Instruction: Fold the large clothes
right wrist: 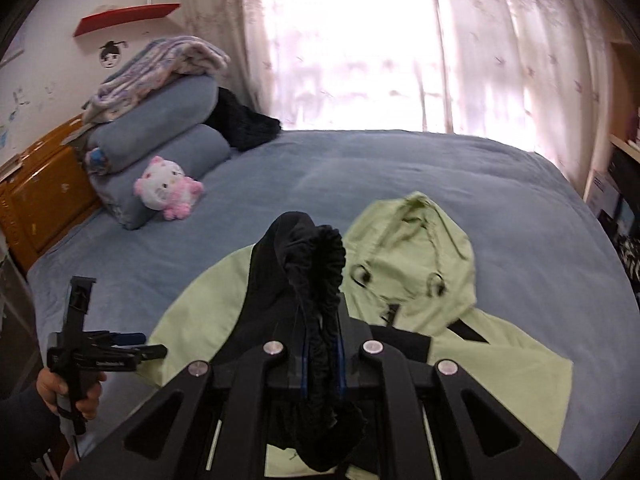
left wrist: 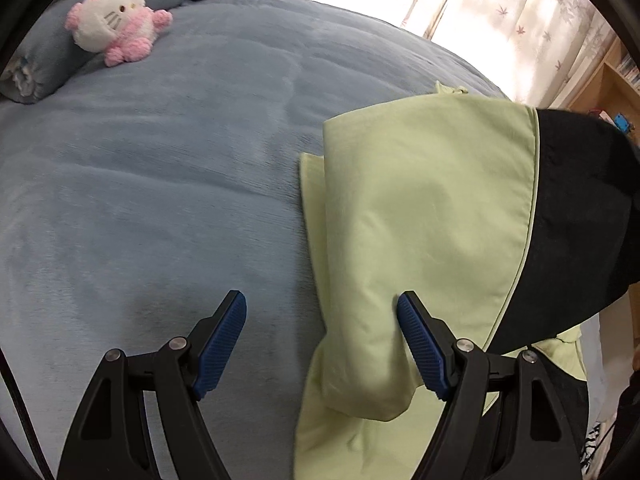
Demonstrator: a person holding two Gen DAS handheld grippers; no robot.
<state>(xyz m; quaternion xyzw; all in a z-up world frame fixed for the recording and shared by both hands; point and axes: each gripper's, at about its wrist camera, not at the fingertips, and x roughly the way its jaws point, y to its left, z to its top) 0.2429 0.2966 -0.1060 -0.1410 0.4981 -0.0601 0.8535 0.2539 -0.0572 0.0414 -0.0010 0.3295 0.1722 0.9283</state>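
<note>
A light green hooded jacket (left wrist: 420,208) with black panels lies on the blue bed (left wrist: 160,200). In the right wrist view its hood (right wrist: 416,256) lies flat toward the window. My left gripper (left wrist: 322,340) is open and empty, low over the bed, its right finger over a folded green sleeve (left wrist: 360,360). It also shows in the right wrist view (right wrist: 128,346), held in a hand at the lower left. My right gripper (right wrist: 322,364) is shut on the jacket's black elastic cuff (right wrist: 320,268) and holds the black sleeve up above the jacket.
A pink and white plush toy (left wrist: 116,20) leans on stacked blue pillows (right wrist: 160,136) at the head of the bed. A black fuzzy item (right wrist: 244,120) lies beside them. Curtains (right wrist: 360,40) hang behind. A wooden cabinet (right wrist: 40,200) stands left, shelves (right wrist: 624,168) right.
</note>
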